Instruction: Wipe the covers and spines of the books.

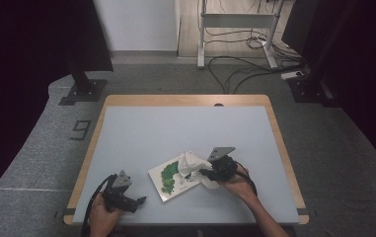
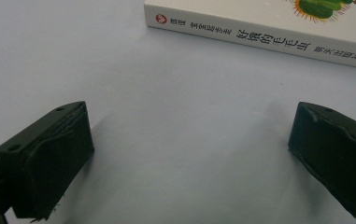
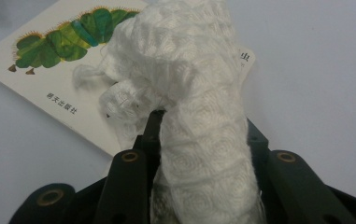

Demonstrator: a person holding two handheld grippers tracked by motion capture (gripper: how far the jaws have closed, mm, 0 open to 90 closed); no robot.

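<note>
- Right gripper (image 3: 199, 140) pinches a bunched white cloth (image 3: 189, 93) over the book (image 3: 49, 74).
- Left gripper (image 2: 189, 149) rests on the table (image 2: 175, 116), jaws spread, holding nothing.

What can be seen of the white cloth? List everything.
The cloth is white, thin and textured with a woven swirl pattern, bunched into a crumpled roll. The right gripper is shut on it, and the free end droops onto the book, covering part of its cover near the caterpillar picture. A loose thread sticks out at its left in the right gripper view.
</note>
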